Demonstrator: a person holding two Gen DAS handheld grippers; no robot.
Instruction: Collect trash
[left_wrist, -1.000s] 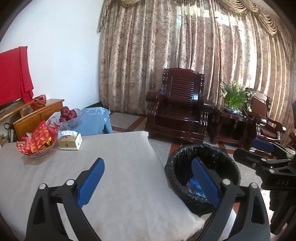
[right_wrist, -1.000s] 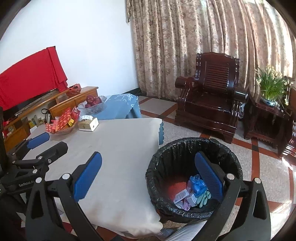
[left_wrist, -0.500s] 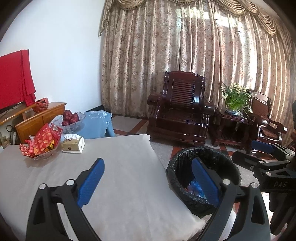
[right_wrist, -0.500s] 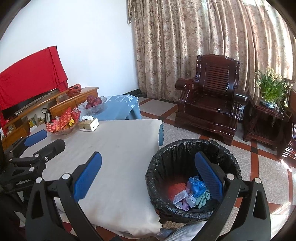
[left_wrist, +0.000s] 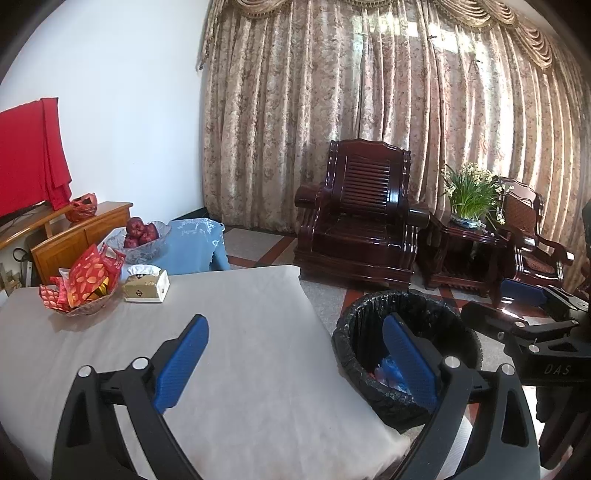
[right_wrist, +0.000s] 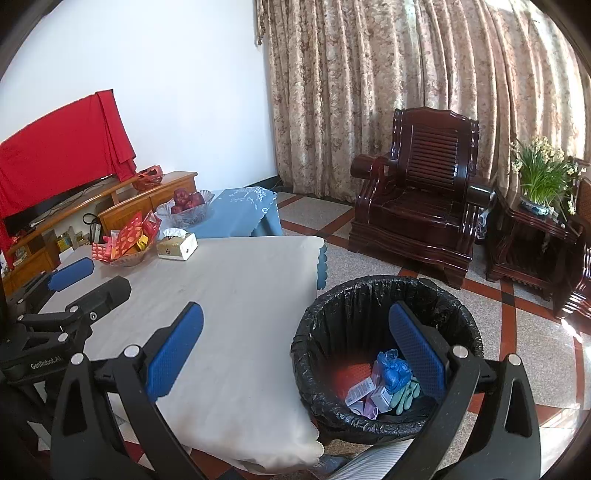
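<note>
Both wrist views look forward, sharing table (left_wrist: 258, 350) and bin (right_wrist: 369, 295).

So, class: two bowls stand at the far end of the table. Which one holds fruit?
The clear glass bowl farther back, on the blue cloth, piled with dark red fruit. The nearer bowl, beside the tissue box, holds red packets instead.

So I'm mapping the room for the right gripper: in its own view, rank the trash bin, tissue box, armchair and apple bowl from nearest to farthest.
1. Trash bin: just below the right gripper, on the floor.
2. Tissue box: far end of the table, left.
3. Apple bowl: behind the box, on the blue-covered stand.
4. Armchair: by the curtain, right.
</note>
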